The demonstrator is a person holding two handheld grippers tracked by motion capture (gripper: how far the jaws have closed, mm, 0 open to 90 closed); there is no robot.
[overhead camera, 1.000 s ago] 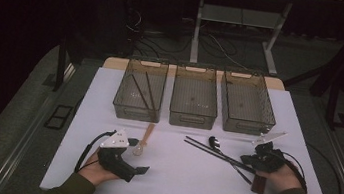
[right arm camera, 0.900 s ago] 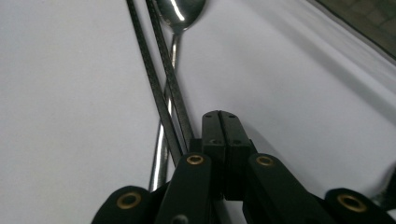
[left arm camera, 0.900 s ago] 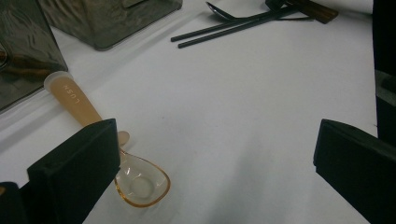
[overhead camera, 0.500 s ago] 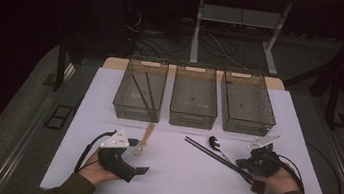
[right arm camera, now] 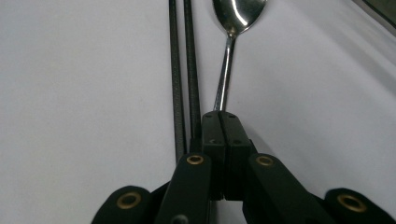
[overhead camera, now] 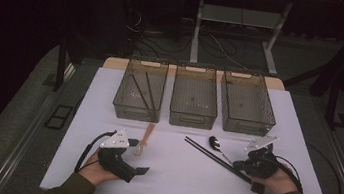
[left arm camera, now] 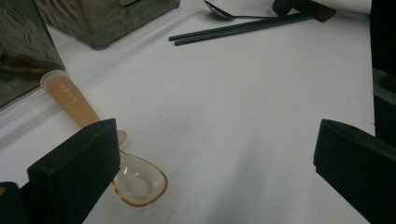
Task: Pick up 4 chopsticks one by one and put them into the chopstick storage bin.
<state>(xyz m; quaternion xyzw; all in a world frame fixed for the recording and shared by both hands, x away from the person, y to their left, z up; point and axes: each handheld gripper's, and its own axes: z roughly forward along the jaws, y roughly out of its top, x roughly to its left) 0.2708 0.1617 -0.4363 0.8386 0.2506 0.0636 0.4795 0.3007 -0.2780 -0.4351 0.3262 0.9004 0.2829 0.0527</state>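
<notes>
A metal spoon (overhead camera: 214, 143) (right arm camera: 236, 14) and a pair of black chopsticks (overhead camera: 210, 156) (right arm camera: 180, 70) lie on the white table right of centre. My right gripper (overhead camera: 238, 164) (right arm camera: 220, 115) is shut, its tips over the end of the spoon's handle and beside the chopsticks; no gap shows between the jaws. An amber plastic spoon (overhead camera: 144, 141) (left arm camera: 137, 184) lies left of centre. My left gripper (overhead camera: 137, 170) (left arm camera: 219, 154) rests open on the table just in front of it, with nothing between its jaws.
Three smoky clear bins stand in a row at the back: left bin (overhead camera: 136, 115) holding dark chopsticks (overhead camera: 146, 89), middle bin (overhead camera: 191, 120), right bin (overhead camera: 245, 128). The white table (overhead camera: 173, 188) ends close behind both hands. Dark floor and cables lie beyond.
My right hand has edged a little to the left, bringing its shut jaws onto the spoon's handle end. The left hand and the utensils have stayed where they were.
</notes>
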